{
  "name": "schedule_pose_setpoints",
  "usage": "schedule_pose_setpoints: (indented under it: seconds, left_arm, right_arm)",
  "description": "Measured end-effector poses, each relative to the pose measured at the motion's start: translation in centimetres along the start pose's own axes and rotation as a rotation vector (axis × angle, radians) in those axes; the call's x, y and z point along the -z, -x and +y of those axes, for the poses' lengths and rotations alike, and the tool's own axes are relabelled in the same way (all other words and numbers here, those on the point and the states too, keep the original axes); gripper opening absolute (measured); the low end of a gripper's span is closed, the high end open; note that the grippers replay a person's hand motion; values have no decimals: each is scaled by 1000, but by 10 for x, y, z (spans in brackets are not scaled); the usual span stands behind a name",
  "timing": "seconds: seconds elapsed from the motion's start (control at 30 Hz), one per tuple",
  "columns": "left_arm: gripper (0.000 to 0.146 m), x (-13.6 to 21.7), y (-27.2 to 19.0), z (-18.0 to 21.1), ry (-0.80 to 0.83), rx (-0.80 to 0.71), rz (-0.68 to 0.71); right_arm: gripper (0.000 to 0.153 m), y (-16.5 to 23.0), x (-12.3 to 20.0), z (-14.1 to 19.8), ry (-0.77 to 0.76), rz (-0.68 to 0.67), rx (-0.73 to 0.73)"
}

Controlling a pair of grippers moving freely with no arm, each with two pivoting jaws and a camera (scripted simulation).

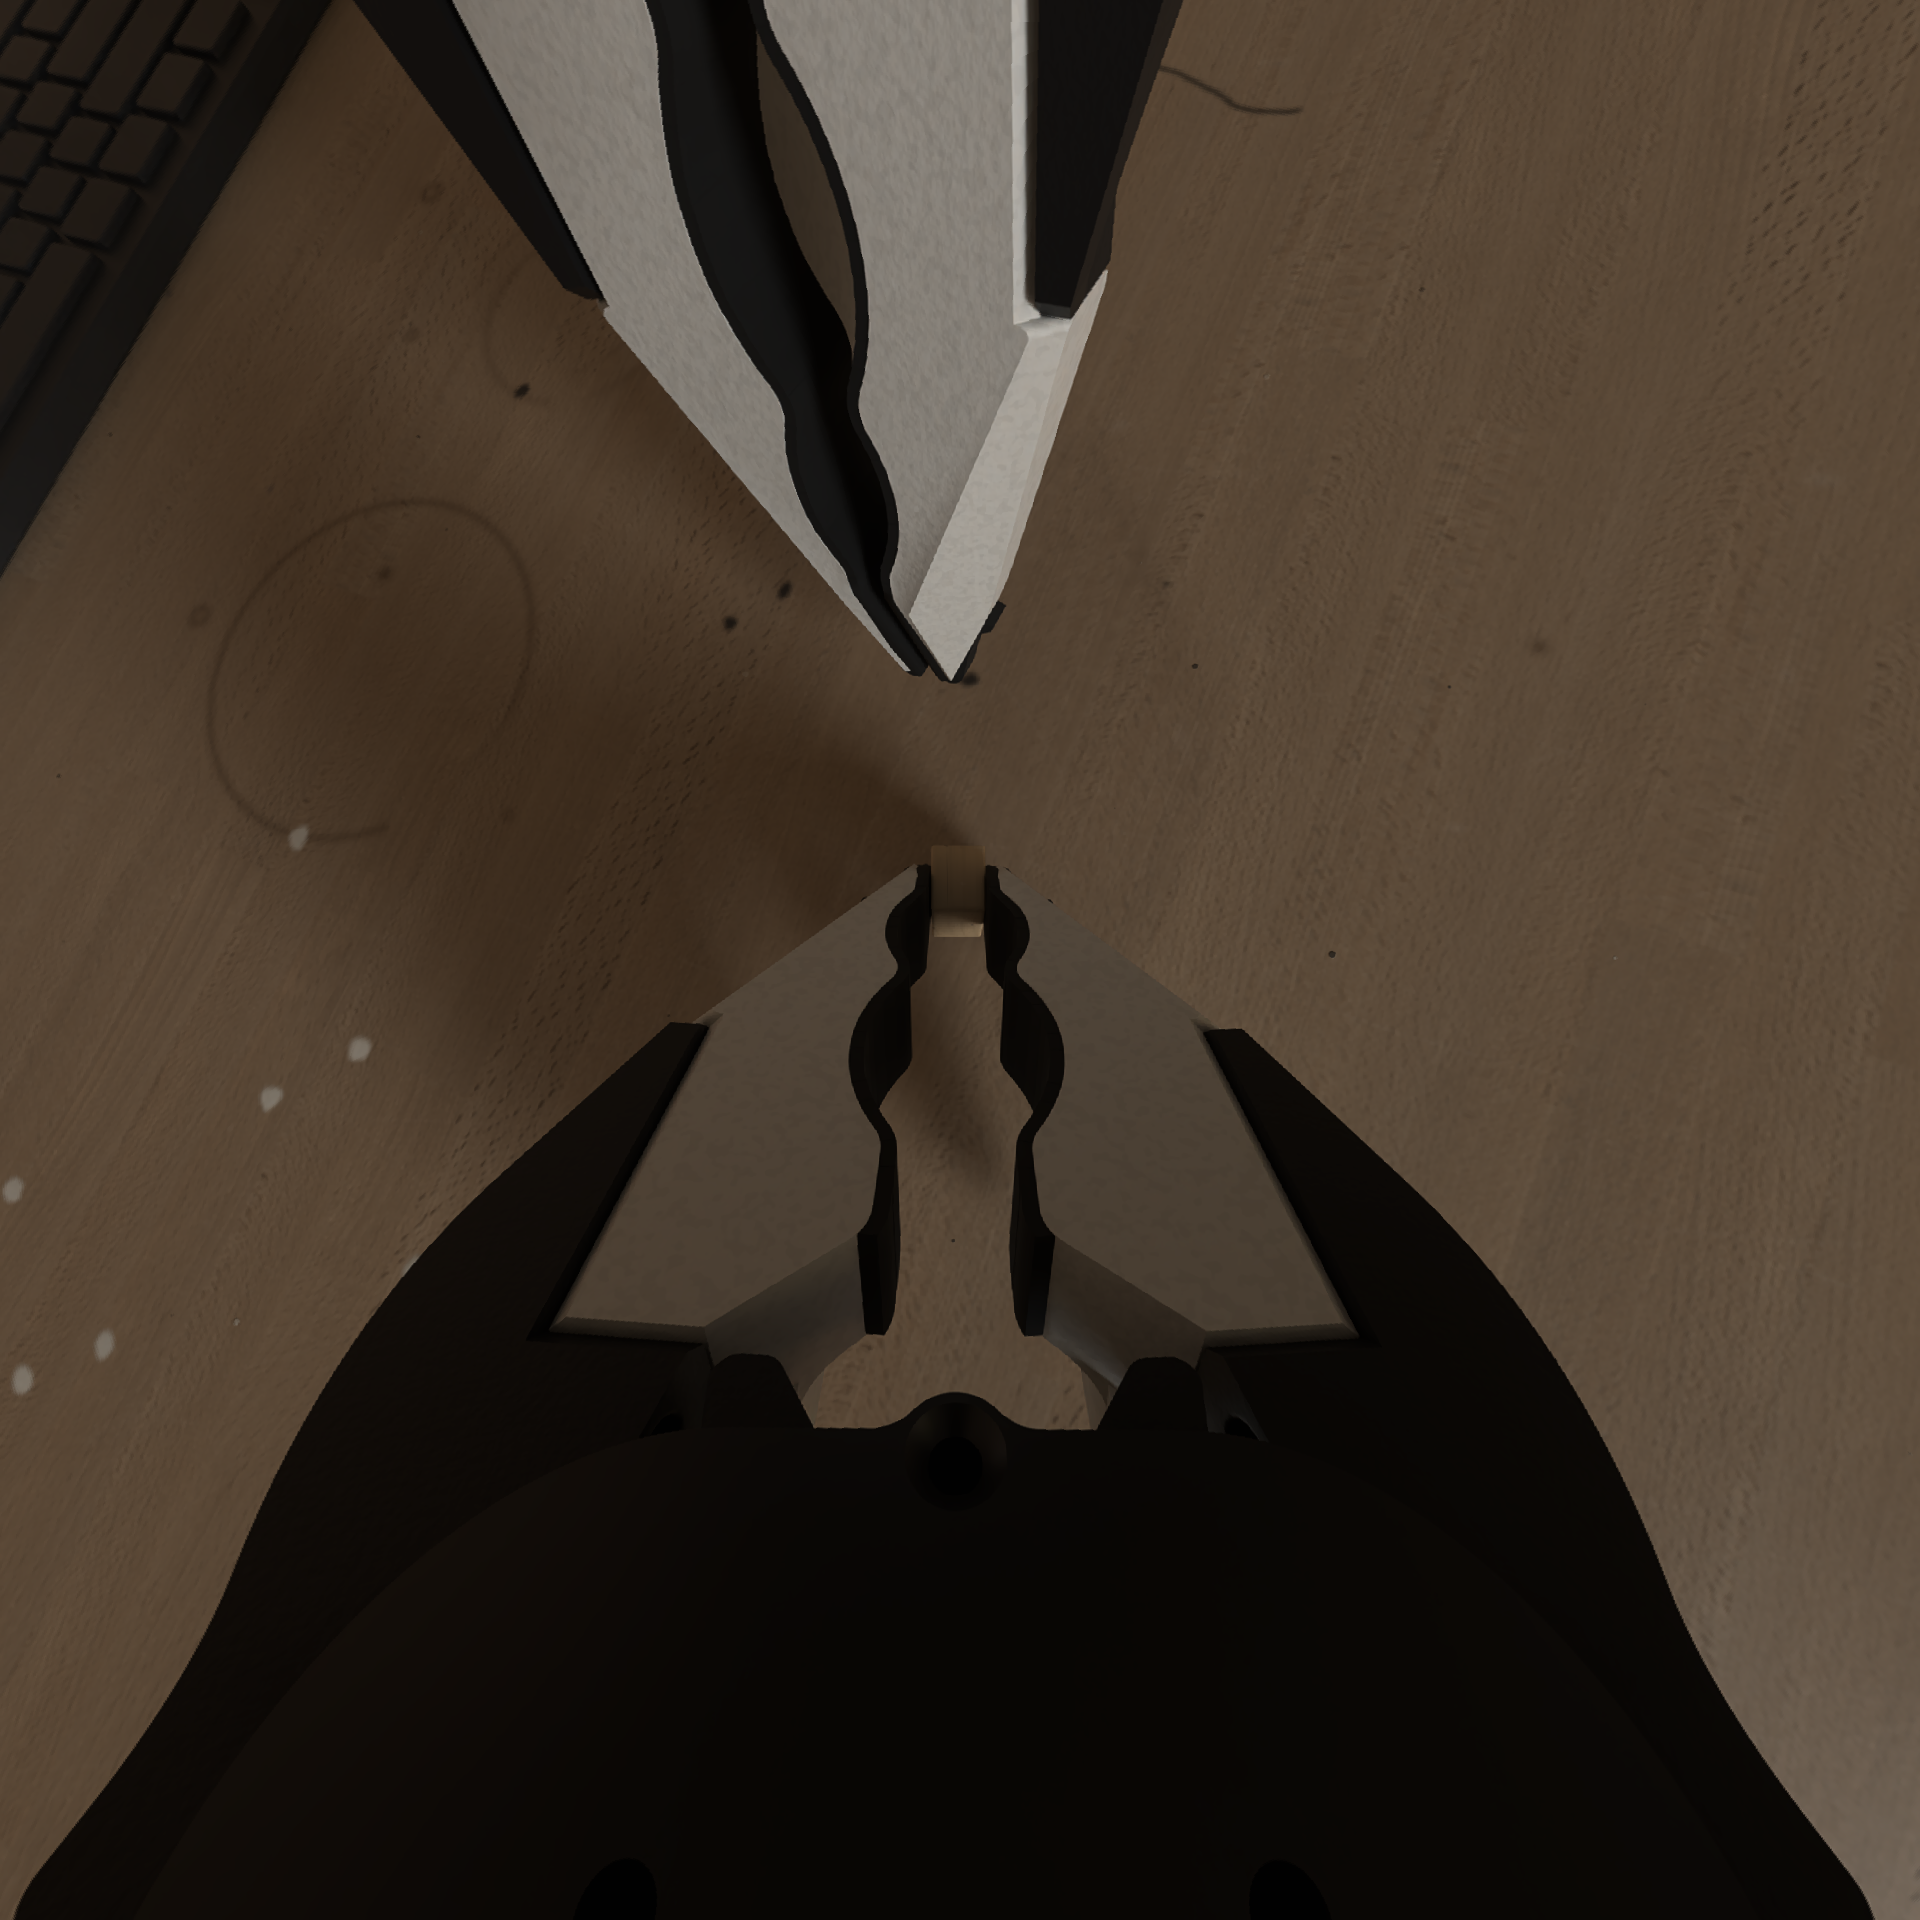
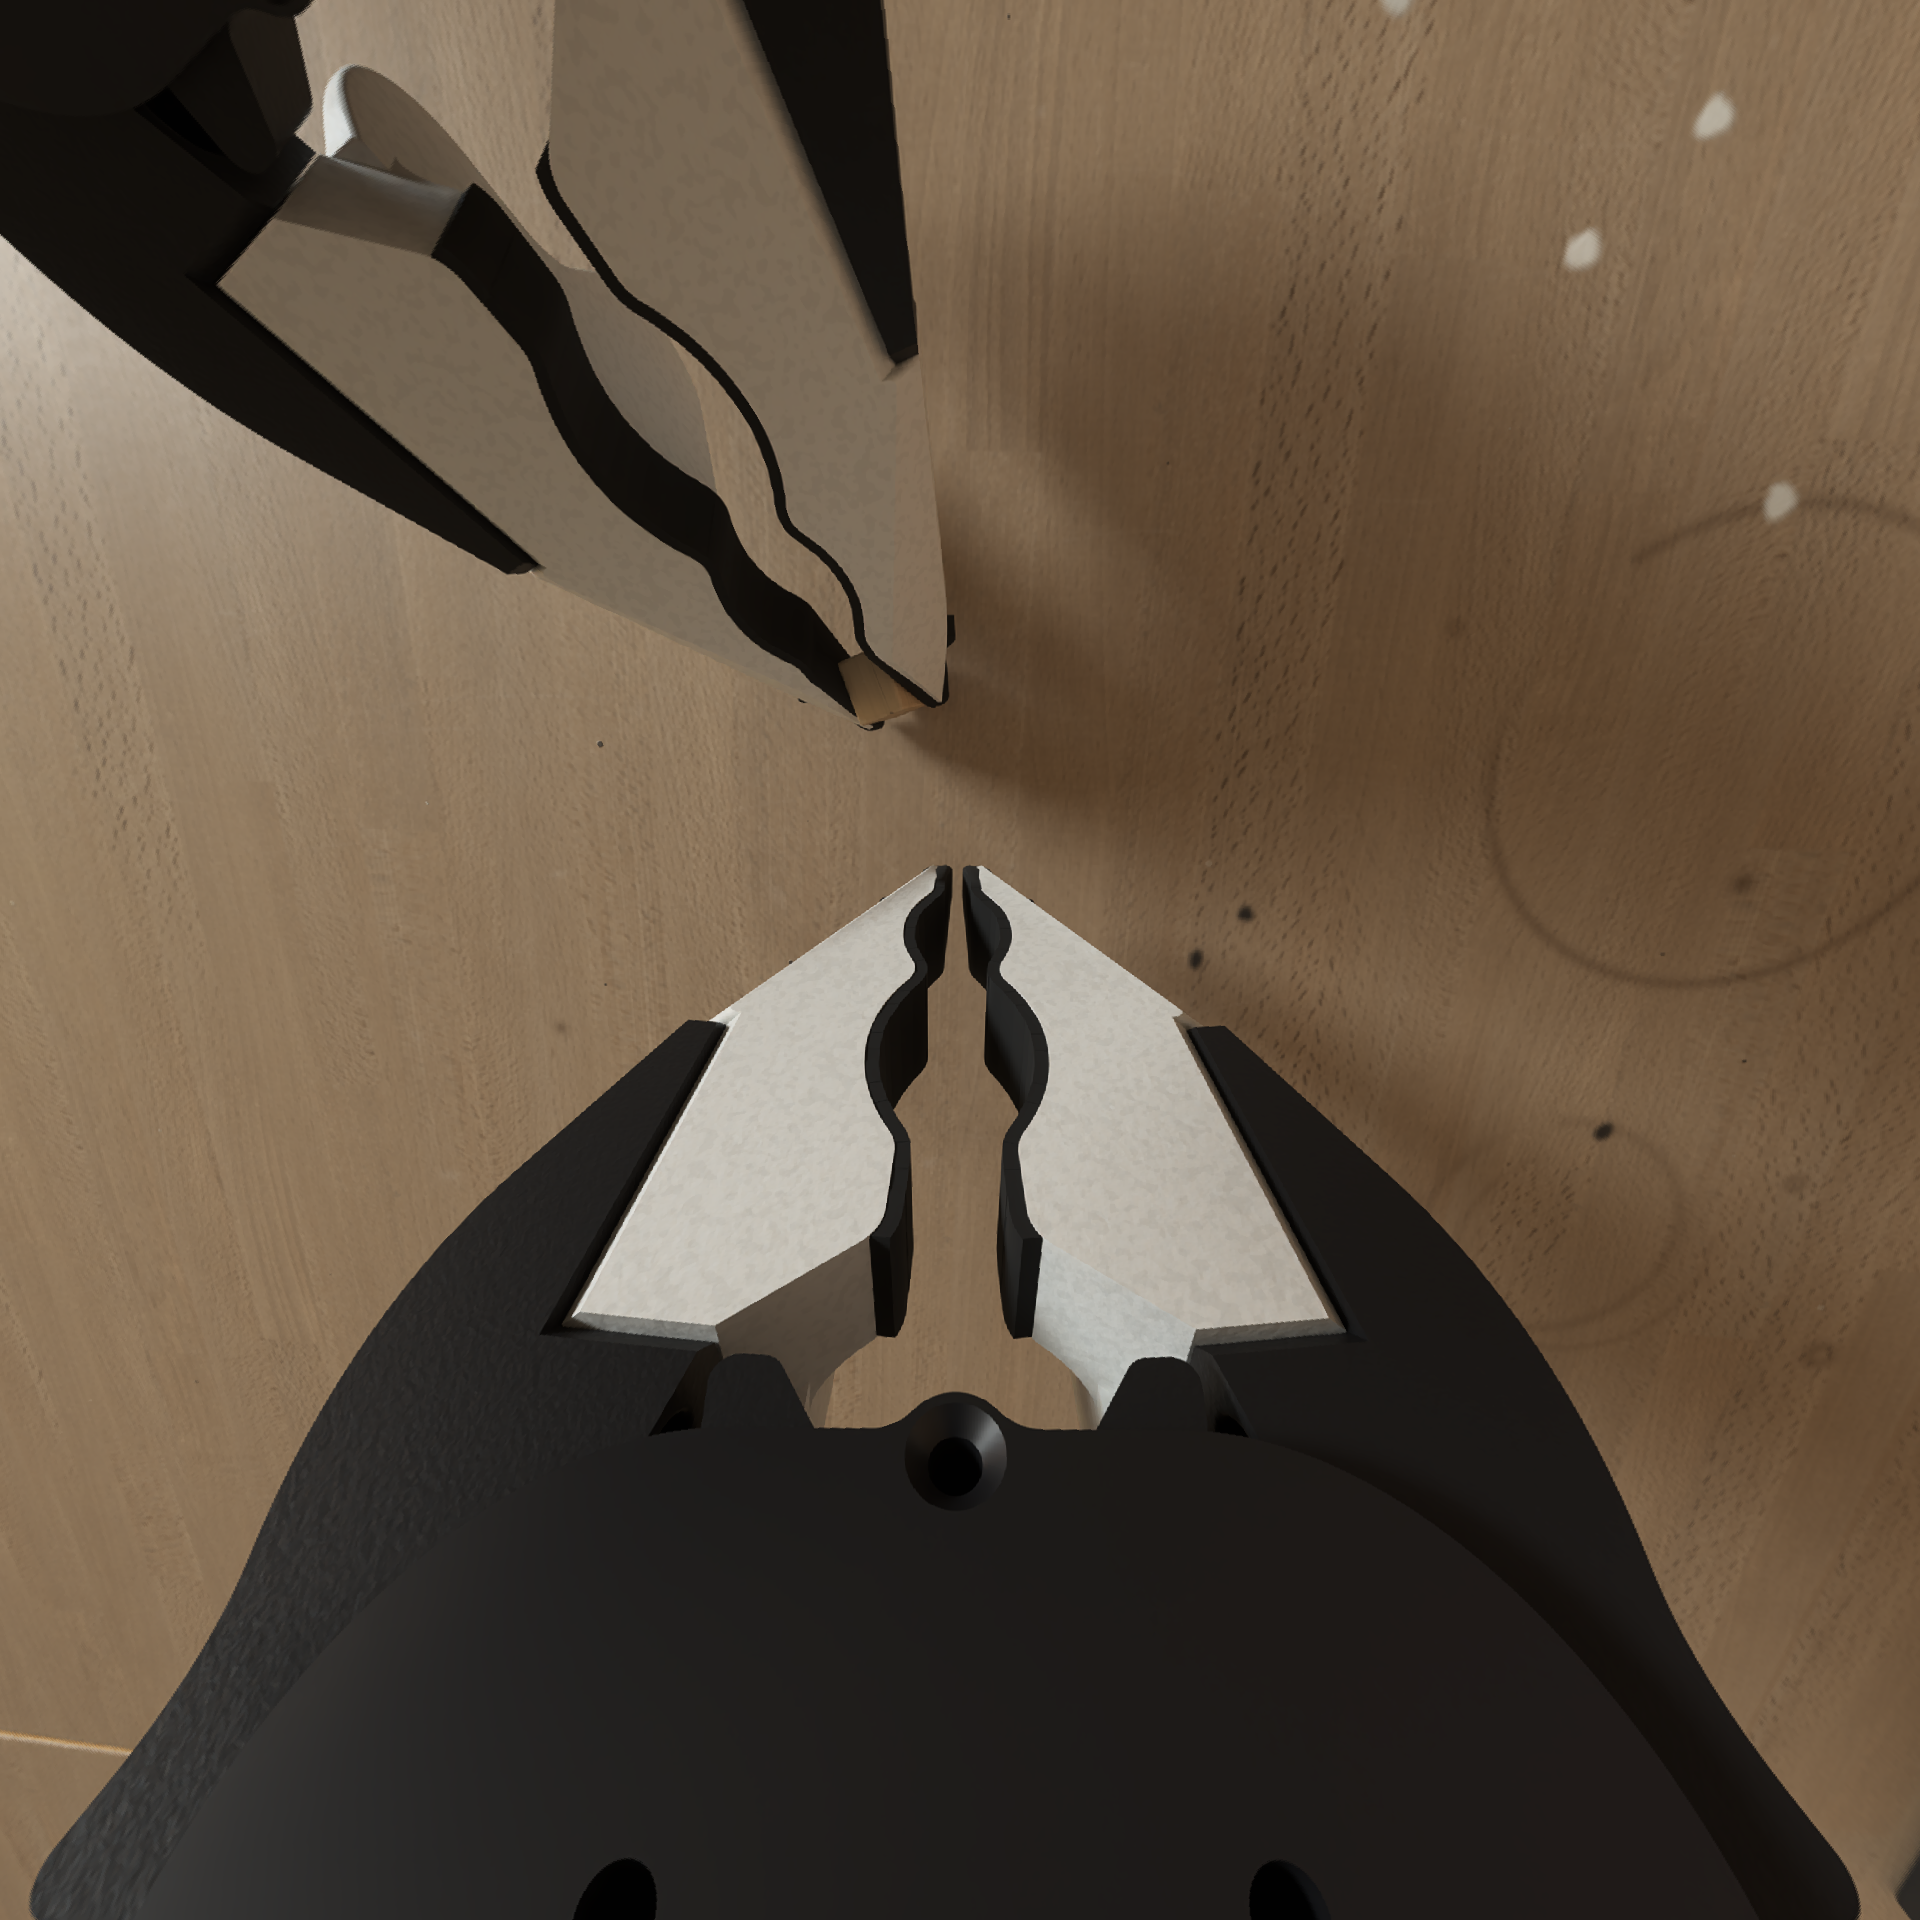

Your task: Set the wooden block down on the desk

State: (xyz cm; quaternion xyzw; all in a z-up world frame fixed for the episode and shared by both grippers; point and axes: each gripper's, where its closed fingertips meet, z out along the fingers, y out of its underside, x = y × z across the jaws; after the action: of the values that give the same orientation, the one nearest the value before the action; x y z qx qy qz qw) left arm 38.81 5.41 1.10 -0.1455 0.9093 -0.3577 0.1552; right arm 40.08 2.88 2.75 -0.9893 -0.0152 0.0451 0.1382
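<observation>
A small pale wooden block (image 1: 957,891) is pinched between the tips of my left gripper (image 1: 957,883), which is shut on it just above or at the wooden desk (image 1: 1455,727). In the right wrist view the same block (image 2: 881,694) shows at the left gripper's tips (image 2: 899,701), close to the desk (image 2: 312,935); I cannot tell if it touches. My right gripper (image 2: 957,878) is shut and empty, its tips a short way from the block. It also shows in the left wrist view (image 1: 940,665), pointing at the left gripper.
A black keyboard (image 1: 94,187) lies at the top left in the left wrist view. The desk bears faint ring stains (image 1: 364,665), dark specks and small white spots (image 2: 1584,249).
</observation>
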Motion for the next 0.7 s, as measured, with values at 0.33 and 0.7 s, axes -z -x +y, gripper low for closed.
schedule_pose_setpoints:
  seconds: [0.33, 0.7]
  left_arm:
    - [9, 0, 0, 0, 1, -12, -12]
    - [9, 0, -1, 1, 2, -21, -19]
  right_arm:
    - [2, 0, 0, -9, 62, 14, -1]
    - [2, 0, 0, -3, 17, 42, -22]
